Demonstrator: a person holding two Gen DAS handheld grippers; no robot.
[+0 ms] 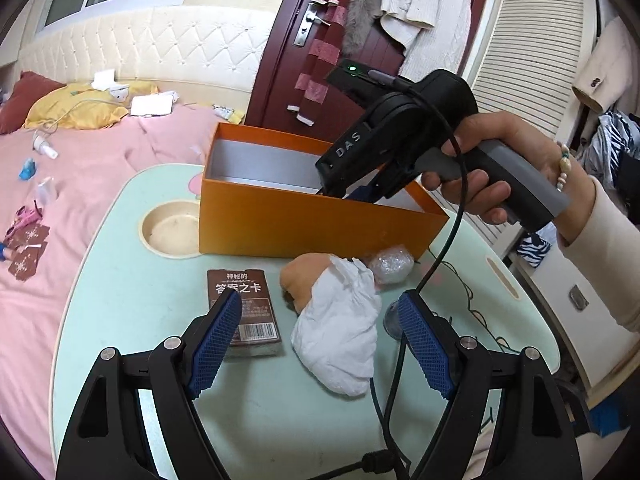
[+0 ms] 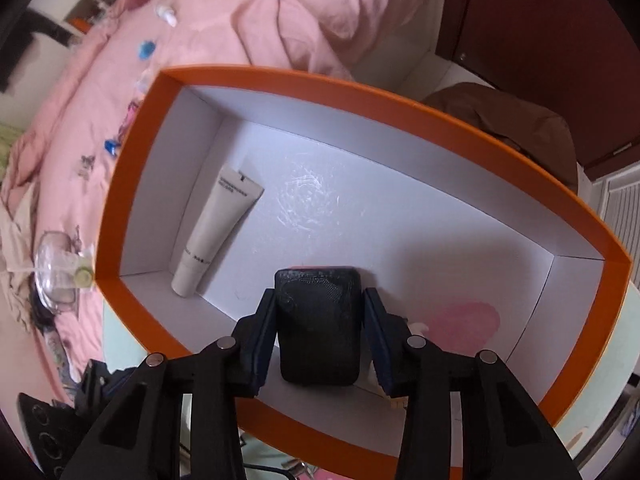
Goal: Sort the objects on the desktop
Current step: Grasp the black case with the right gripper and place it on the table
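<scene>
An orange box (image 1: 312,220) with a white inside stands on the pale green table (image 1: 132,280). My right gripper (image 2: 319,320) reaches into the box (image 2: 132,184), its fingers on either side of a black pouch (image 2: 318,328) near the box floor. A white tube (image 2: 216,232) lies in the box. My left gripper (image 1: 320,328) is open and empty above the table, over a brown card box (image 1: 244,312), a white crumpled tissue (image 1: 340,328), a tan soft object (image 1: 304,280) and a clear wrapped ball (image 1: 390,264).
A round cup recess (image 1: 170,228) is in the table left of the box. A black cable (image 1: 440,260) hangs across the right. A pink bed (image 1: 80,168) with small items lies behind and left. A door (image 1: 320,40) stands behind.
</scene>
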